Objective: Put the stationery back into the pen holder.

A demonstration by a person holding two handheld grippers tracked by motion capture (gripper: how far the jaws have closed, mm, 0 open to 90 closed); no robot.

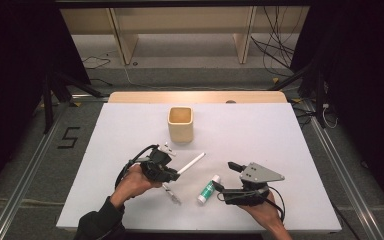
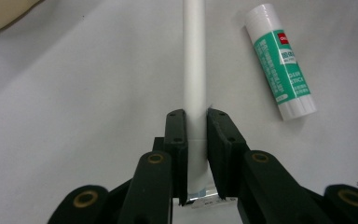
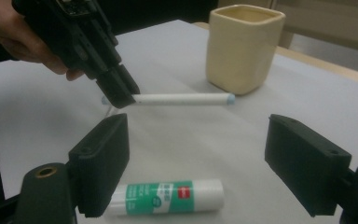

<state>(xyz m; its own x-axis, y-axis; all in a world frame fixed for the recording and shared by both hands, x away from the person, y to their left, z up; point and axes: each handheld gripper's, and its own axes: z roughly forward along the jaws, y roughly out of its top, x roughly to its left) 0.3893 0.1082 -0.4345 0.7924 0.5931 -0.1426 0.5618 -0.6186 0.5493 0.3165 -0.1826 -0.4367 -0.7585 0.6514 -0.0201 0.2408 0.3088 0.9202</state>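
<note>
My left gripper (image 1: 174,173) (image 2: 196,126) is shut on one end of a white pen (image 1: 192,162) (image 2: 195,56) and holds it just above the white table. From the right gripper view, the pen (image 3: 182,99) sticks out level from those jaws (image 3: 116,91), its pale blue tip toward a cream square cup (image 3: 242,46) (image 1: 180,123). A green and white glue stick (image 1: 208,189) (image 2: 279,60) (image 3: 168,196) lies flat on the table. My right gripper (image 1: 226,177) (image 3: 200,144) is open, its jaws wide apart just beside and above the glue stick.
A small clear pen-like thing (image 1: 171,194) lies near the left hand (image 1: 132,182). The white table top (image 1: 260,135) ends at a wooden strip (image 1: 195,97) at the far side. Beyond are a floor with cables and shelf legs.
</note>
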